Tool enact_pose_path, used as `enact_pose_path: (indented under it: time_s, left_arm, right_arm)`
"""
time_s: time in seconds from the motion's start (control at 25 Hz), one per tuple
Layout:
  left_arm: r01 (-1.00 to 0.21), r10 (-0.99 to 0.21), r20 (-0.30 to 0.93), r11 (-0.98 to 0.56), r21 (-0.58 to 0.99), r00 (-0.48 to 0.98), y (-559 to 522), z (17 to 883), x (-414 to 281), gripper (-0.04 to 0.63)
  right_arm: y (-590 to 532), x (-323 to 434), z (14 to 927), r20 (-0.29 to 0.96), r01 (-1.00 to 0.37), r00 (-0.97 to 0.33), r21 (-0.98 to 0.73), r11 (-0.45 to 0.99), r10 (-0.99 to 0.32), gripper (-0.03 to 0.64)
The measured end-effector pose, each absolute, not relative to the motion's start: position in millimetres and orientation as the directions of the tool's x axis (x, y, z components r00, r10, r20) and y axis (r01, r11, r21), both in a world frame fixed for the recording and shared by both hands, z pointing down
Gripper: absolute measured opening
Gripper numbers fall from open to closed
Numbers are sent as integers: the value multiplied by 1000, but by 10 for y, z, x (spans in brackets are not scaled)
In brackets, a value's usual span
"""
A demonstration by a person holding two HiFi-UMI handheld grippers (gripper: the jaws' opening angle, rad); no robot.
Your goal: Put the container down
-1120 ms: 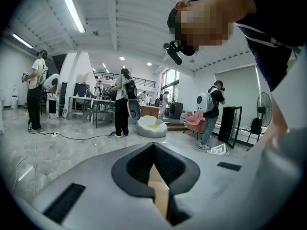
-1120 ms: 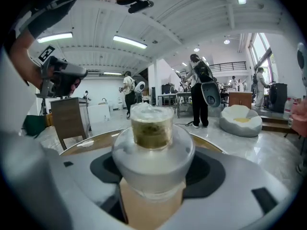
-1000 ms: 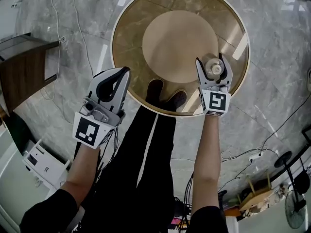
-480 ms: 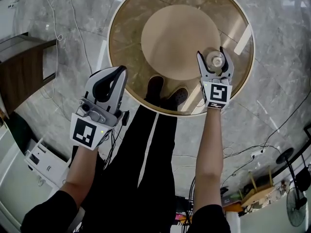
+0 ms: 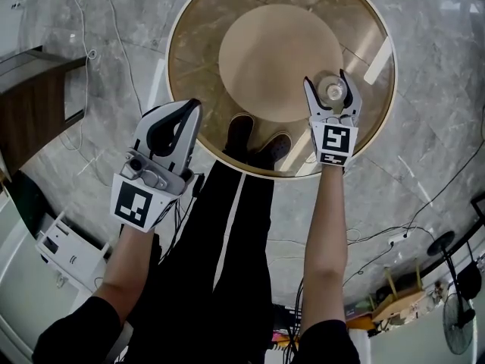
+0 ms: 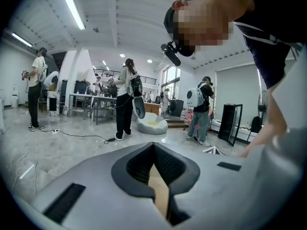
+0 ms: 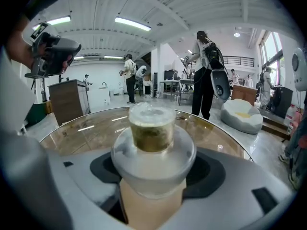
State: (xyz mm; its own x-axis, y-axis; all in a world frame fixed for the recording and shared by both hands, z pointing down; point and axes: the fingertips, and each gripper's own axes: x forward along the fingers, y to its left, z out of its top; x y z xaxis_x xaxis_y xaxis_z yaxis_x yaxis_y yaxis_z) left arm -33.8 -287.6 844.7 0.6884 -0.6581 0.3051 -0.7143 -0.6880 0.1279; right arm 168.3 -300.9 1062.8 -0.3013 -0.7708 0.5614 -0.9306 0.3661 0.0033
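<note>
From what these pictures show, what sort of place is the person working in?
Probably an open lab or workshop hall, not a home: several people with backpacks stand about, cables lie loose on the polished stone floor, and work tables line the back.

My head view looked steeply down on the surface (image 5: 189, 59); my right gripper view shared it, low and close.

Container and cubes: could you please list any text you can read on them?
None readable.
On the container: no label or print shows.
On the left cube and right cube: black-and-white square patterns only, no letters or numbers.
</note>
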Motion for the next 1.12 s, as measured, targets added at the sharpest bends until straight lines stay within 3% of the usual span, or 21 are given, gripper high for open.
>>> enact_pose_path:
  time_s: [0.44,0.76,1.12]
  left_arm:
    - [-733,-670,322,-667,136,669,-2831,8456,-396,25]
    - [-745,-678,332,-652,141,656,-2834,8455,-420,25]
    - [-740,-678,321,-659,135,662,-2949,8187,-336,25]
  right_arm:
    - [-2967,1629,10612,567,-913,-356,-43,405,-743,350]
    - [-2811,1758,10402,545,-928,-359,-125,350,-758,368]
    - [-2701,1754,9594,477,-931,-348,-71,359,-807,370]
